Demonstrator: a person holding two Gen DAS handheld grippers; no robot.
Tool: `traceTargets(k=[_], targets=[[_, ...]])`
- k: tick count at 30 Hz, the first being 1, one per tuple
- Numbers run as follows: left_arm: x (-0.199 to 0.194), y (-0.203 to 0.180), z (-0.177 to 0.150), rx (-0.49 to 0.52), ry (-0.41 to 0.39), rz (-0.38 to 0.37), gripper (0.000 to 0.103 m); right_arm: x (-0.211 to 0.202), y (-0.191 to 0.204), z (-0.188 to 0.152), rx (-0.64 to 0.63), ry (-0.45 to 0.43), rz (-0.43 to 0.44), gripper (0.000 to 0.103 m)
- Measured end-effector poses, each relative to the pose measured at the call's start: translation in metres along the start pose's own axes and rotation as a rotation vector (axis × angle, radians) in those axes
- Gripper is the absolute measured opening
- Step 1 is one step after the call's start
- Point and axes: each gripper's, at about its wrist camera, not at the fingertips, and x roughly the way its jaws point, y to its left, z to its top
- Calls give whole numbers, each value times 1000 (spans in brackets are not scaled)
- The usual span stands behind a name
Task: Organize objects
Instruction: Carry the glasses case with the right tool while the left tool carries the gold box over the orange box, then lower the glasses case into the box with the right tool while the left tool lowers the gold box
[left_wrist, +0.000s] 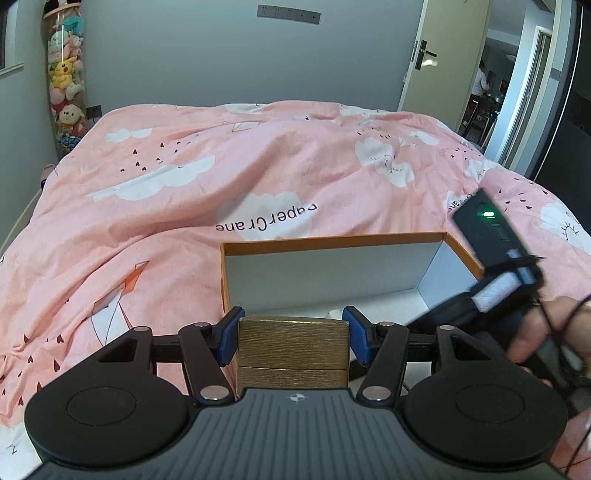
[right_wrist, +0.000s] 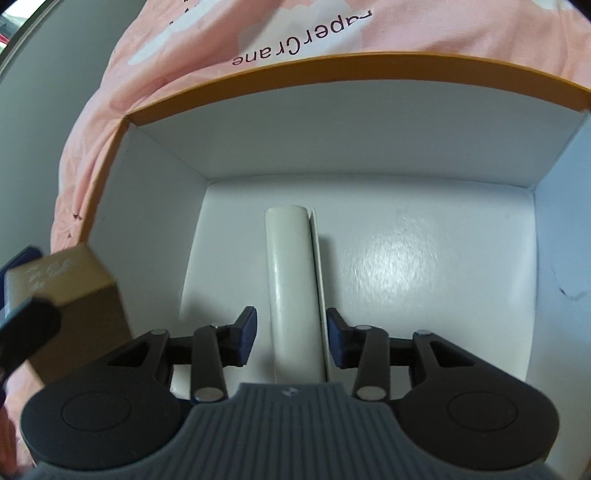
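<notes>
My left gripper (left_wrist: 293, 338) is shut on a gold box (left_wrist: 293, 349) and holds it over the near left edge of an open orange-rimmed white box (left_wrist: 332, 243) on the bed. The gold box also shows at the left of the right wrist view (right_wrist: 70, 295). My right gripper (right_wrist: 291, 338) is open inside the white box (right_wrist: 332, 70), its fingers on either side of a cream tube-shaped object (right_wrist: 293, 280) that lies on the box floor. The pads stand apart from the tube.
A pink quilt (left_wrist: 184, 192) with cloud prints covers the bed. A tall clear column of plush toys (left_wrist: 66, 85) stands in the back left corner. An open door (left_wrist: 443, 55) is at the back right. The right hand and its device (left_wrist: 491, 236) reach in from the right.
</notes>
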Motion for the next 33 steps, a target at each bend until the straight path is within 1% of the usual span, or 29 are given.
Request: traceTargets(k=[2, 6, 9, 15, 19, 20, 21, 23, 24, 27, 30, 33], targets=[[0, 0, 1, -5, -6, 4, 67, -8, -1, -5, 4, -3, 22, 43], [-1, 1, 6, -9, -19, 10, 67, -19, 7, -13, -33, -8, 62, 36], [0, 2, 9, -14, -25, 9, 67, -14, 10, -13, -39, 7, 86, 33], [6, 2, 12, -13, -26, 4, 67, -11, 0, -14, 15, 37, 155, 31], [9, 2, 13, -22, -28, 8, 67, -2, 3, -9, 54, 61, 194, 25], [9, 1, 13, -25, -29, 8, 67, -1, 4, -10, 57, 68, 205, 21], [8, 2, 14, -25, -31, 9, 67, 0, 7, -11, 59, 80, 221, 19], [8, 1, 15, -23, -32, 11, 67, 6, 10, -13, 65, 111, 254, 18], [7, 1, 15, -21, -32, 11, 67, 9, 12, -15, 63, 124, 255, 18], [9, -1, 15, -10, -31, 6, 67, 11, 14, -14, 34, 104, 206, 19], [16, -4, 15, 1, -27, -9, 67, 11, 13, -11, -11, 81, 113, 19], [25, -7, 15, -1, -16, -17, 67, 22, 20, -10, -78, 104, 19, 17]])
